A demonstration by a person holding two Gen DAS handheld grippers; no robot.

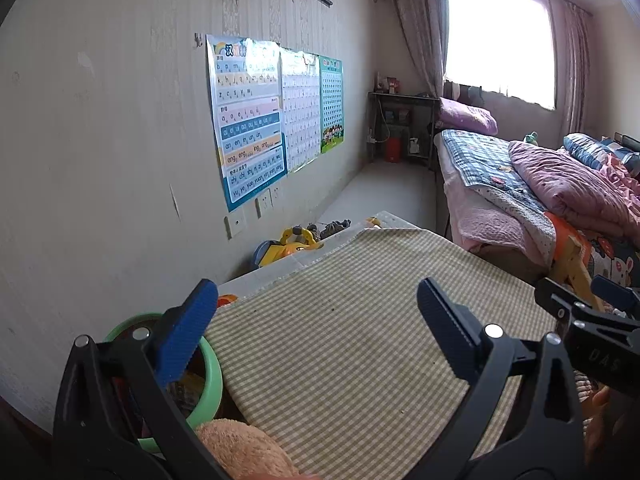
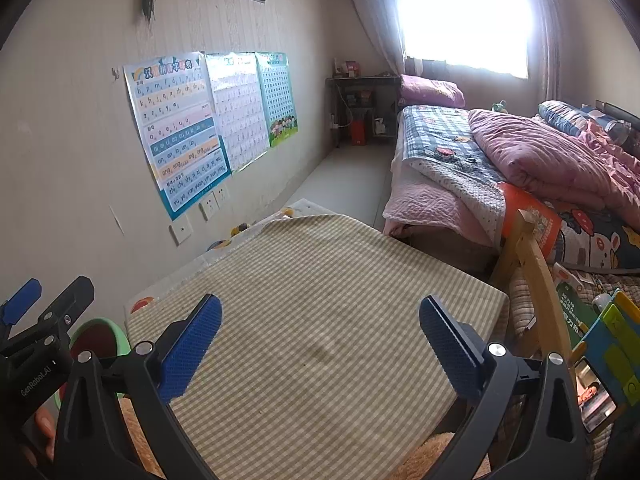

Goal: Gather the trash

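Both my grippers, left [image 1: 316, 320] and right [image 2: 320, 340], hover spread wide and empty over the checkered tablecloth [image 1: 360, 340], probably scouting. No trash shows on top; the green bin [image 1: 212, 376] just left of the tablecloth looks like where it goes.

A round green bin [image 1: 210, 364] sits low down, just left of the left gripper's [image 1: 316, 336] left finger. It stands upright with its top open. Inside it looks dark red, with some stuff in it that is too hidden to name. No trash shows elsewhere.
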